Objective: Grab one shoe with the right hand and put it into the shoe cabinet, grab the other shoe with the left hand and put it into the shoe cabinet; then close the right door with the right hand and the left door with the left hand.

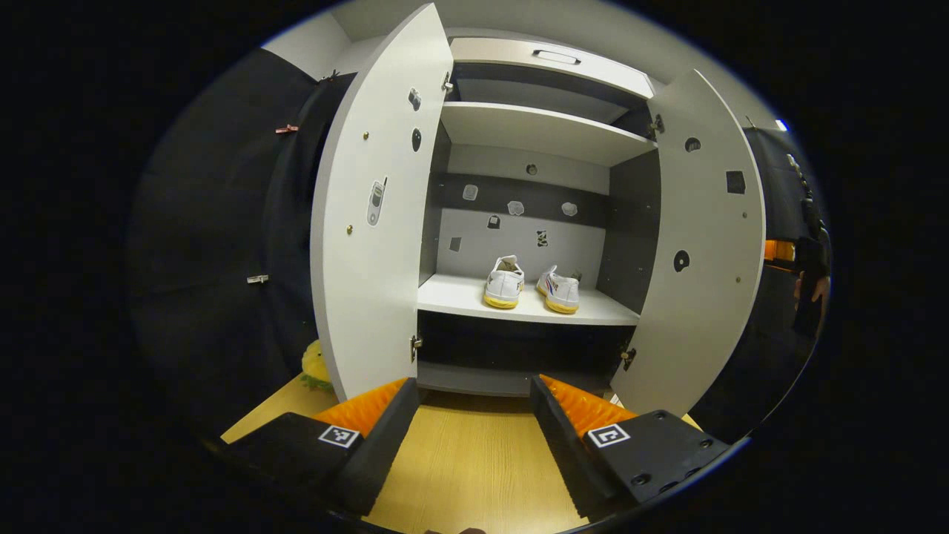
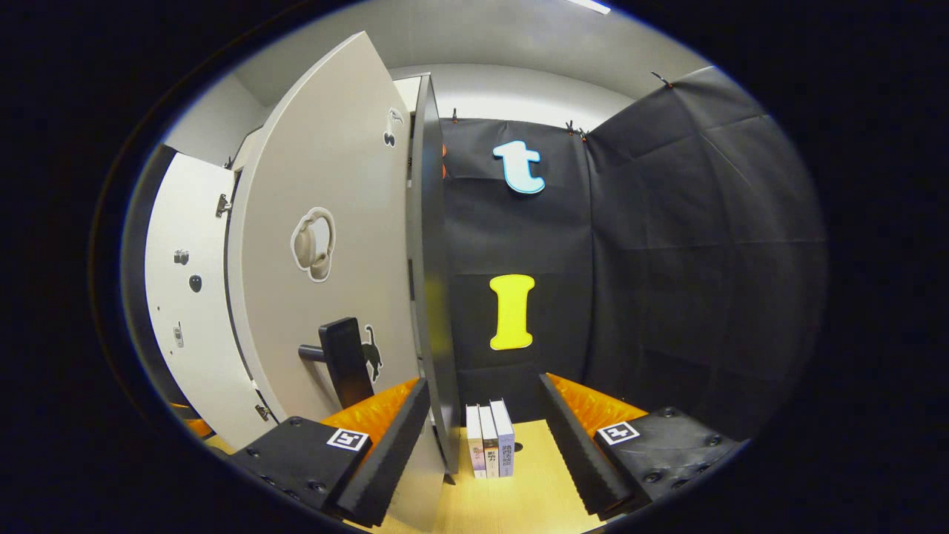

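Observation:
Two white shoes with yellow soles, the left shoe (image 1: 504,283) and the right shoe (image 1: 560,291), stand side by side on the middle shelf (image 1: 460,297) of the shoe cabinet. Both doors are swung wide: the left door (image 1: 371,245) and the right door (image 1: 700,252). My left gripper (image 1: 471,386) is open and holds nothing, well back from the cabinet over the wooden floor. In the right gripper view the right door (image 2: 326,185) shows its outer face with a black handle (image 2: 345,363). My right gripper (image 2: 482,386) is open, and the door's dark edge (image 2: 434,297) rises just inside its left finger.
Three books (image 2: 489,441) stand upright on the floor against the black wall, beyond the right gripper. A yellow-green soft toy (image 1: 315,367) lies behind the left door's foot. A person (image 1: 809,274) stands at the far right. An upper shelf (image 1: 534,130) sits bare.

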The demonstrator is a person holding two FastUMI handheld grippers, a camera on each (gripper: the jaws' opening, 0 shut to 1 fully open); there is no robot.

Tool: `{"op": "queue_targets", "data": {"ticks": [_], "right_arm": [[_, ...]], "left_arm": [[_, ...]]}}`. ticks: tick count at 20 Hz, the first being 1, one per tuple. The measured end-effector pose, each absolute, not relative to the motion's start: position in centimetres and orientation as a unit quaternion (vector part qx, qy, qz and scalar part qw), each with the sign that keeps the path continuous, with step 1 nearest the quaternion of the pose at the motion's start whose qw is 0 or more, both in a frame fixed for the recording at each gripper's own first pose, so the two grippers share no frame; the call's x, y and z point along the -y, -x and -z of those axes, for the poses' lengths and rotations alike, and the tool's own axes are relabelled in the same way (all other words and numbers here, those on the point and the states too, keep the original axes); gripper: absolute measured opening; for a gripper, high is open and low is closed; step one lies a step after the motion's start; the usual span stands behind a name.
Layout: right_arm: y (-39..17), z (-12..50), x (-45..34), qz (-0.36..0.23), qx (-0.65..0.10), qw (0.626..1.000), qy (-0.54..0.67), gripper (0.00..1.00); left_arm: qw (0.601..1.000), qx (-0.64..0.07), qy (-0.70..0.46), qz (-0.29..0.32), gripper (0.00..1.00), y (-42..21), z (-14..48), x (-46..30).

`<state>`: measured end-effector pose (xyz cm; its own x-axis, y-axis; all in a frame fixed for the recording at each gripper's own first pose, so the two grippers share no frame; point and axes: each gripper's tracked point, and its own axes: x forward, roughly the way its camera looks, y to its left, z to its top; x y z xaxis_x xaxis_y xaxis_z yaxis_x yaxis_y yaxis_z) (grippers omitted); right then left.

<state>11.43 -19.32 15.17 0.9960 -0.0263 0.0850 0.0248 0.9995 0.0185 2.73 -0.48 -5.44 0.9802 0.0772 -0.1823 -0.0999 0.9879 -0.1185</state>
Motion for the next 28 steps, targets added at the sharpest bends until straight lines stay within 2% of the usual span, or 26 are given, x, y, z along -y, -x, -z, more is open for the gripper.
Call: {"op": "queue_targets", "data": {"ticks": [4, 5, 6, 8, 13, 16, 23, 28], "right_arm": [[-11.5, -14.7, 15.3, -0.007, 0.035, 0.999, -0.02, 0.96], [-11.7, -14.6, 14.1, -0.015, 0.033, 0.999, -0.022, 1.0], [-11.9, -14.5, 12.8, -0.021, 0.032, 0.999, -0.022, 0.96], [-12.5, -14.4, 10.2, -0.033, 0.034, 0.999, -0.021, 0.96], [-14.1, -12.7, 1.1, -0.113, 0.007, 0.993, -0.037, 0.96], [-14.2, -11.9, -2.3, -0.135, -0.002, 0.99, -0.029, 0.98], [-13.4, -10.4, -3.6, -0.122, -0.007, 0.992, -0.032, 0.98], [-13.3, -7.8, -2.7, -0.093, -0.044, 0.993, -0.056, 0.98]], "left_arm": [[0.991, -0.096, 0.082, -0.047, 0.95, -2.6, 6.4, -1.4], [0.991, -0.096, 0.082, -0.05, 0.95, -2.5, 6.5, -2.1], [0.991, -0.094, 0.082, -0.053, 0.95, -2.3, 6.5, -2.9], [0.99, -0.092, 0.083, -0.063, 0.95, -2.1, 6.5, -4.5], [0.987, -0.088, 0.091, -0.101, 0.95, -0.4, 6.8, -9.0], [0.983, -0.087, 0.1, -0.129, 0.95, 1.8, 7.0, -11.9], [0.973, -0.084, 0.103, -0.187, 0.95, 3.8, 7.2, -19.5], [0.974, -0.063, 0.118, -0.184, 0.95, 2.9, 5.4, -23.9]]}}
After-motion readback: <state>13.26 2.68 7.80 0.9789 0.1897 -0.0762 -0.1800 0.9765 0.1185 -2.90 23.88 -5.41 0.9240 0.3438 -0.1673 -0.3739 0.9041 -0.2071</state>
